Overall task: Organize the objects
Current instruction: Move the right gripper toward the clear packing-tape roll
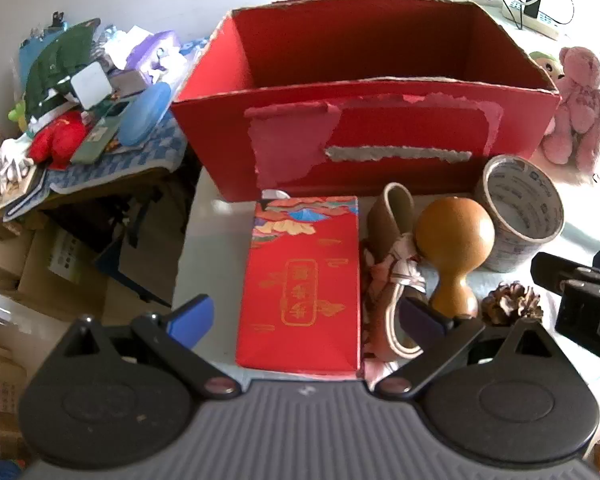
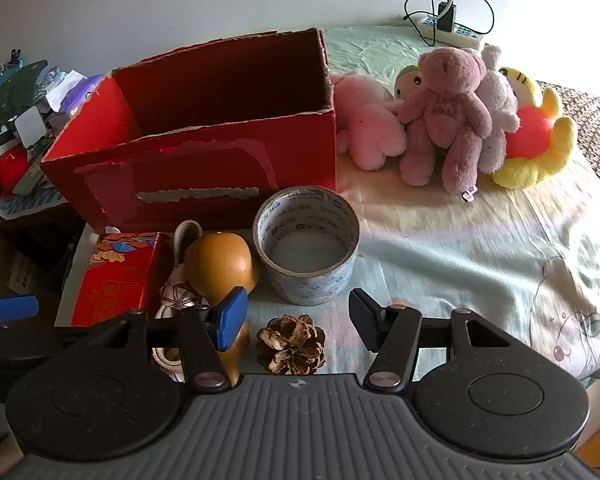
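Open-topped red cardboard box (image 1: 364,136) stands at the back, long axis running left-right. In front of it, red gift packet (image 1: 300,284) lies flat, long axis pointing toward the box. Tape roll (image 2: 306,240) sits on end, hole up. Wooden gourd (image 1: 454,248) lies with its bulb toward the box. Pine cone (image 2: 291,345) nearest. Left gripper (image 1: 304,316) jaws released, straddling the packet; right gripper (image 2: 297,320) jaws released around the cone, not touching.

Left hand-held gripper (image 1: 306,316) and right hand-held gripper (image 2: 297,322) tilt downward, jaws spread
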Demonstrator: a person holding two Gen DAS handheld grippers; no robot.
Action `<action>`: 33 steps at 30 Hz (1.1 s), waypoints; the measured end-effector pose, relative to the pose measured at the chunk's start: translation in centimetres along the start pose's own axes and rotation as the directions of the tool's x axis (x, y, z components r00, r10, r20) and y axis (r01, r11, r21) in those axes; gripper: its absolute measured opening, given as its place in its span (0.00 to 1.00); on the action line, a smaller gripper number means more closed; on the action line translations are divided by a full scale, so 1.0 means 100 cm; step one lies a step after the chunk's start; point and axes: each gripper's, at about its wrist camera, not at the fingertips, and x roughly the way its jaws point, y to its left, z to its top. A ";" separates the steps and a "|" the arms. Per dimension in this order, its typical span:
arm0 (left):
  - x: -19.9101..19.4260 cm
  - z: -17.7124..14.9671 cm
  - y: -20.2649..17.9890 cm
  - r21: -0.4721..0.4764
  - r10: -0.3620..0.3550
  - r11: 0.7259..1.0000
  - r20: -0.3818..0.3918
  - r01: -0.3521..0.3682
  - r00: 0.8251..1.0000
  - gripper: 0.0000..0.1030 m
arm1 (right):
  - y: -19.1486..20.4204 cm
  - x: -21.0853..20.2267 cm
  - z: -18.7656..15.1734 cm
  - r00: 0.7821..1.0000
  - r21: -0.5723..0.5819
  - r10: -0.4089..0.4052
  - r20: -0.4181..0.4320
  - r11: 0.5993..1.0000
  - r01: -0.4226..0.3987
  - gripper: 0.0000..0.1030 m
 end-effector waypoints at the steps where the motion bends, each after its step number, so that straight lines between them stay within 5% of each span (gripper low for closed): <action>1: 0.000 0.000 -0.001 0.001 -0.001 1.000 0.000 0.001 1.000 0.97 | -0.001 0.000 0.000 1.000 0.002 0.000 0.002 1.000 0.000 0.58; 33: 0.009 0.010 -0.012 0.012 0.009 1.000 -0.029 -0.008 1.000 0.97 | -0.015 0.009 0.005 1.000 0.036 0.023 -0.005 0.999 -0.023 0.57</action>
